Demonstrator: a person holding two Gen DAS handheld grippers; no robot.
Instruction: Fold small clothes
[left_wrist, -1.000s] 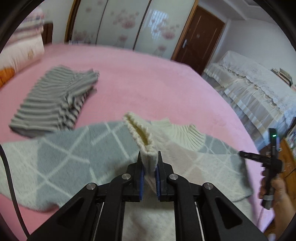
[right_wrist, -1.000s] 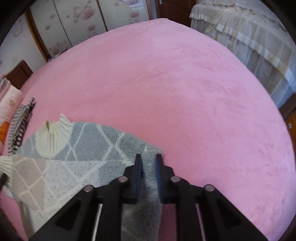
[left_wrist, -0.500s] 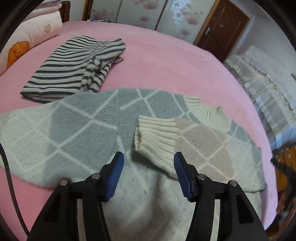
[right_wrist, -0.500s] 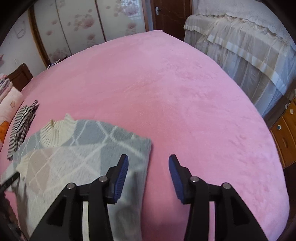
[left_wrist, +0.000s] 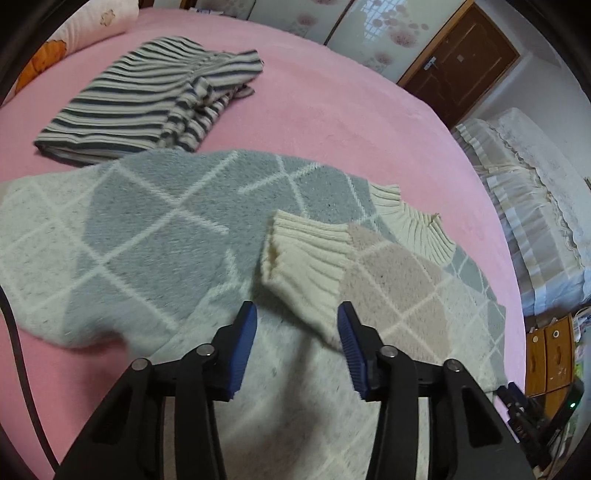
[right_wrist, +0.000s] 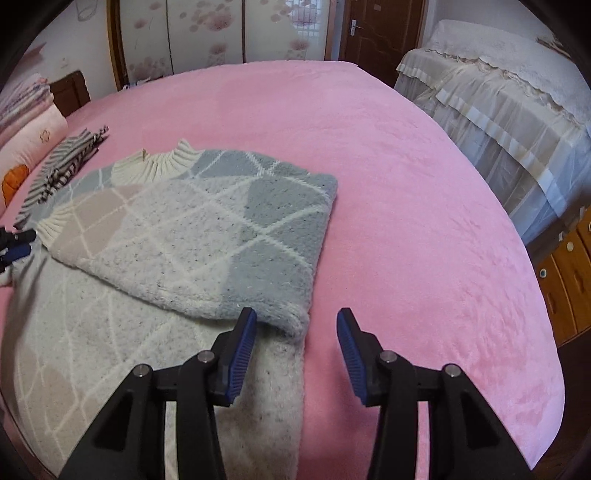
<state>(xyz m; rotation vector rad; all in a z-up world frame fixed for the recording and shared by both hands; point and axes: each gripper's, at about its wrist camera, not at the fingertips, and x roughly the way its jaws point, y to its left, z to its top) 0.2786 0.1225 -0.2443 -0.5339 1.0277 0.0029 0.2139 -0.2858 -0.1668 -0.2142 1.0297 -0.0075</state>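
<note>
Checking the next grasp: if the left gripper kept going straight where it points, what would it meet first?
Probably the cream cuff of the folded sleeve, lying on the sweater just ahead of the left gripper; depth is uncertain.

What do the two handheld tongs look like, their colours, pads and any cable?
Both the left tongs and the right tongs have matte black angular arms joined by round silver pivot pins, and each finger ends in a ribbed blue pad. A thin black cable curves past the left one.
</note>
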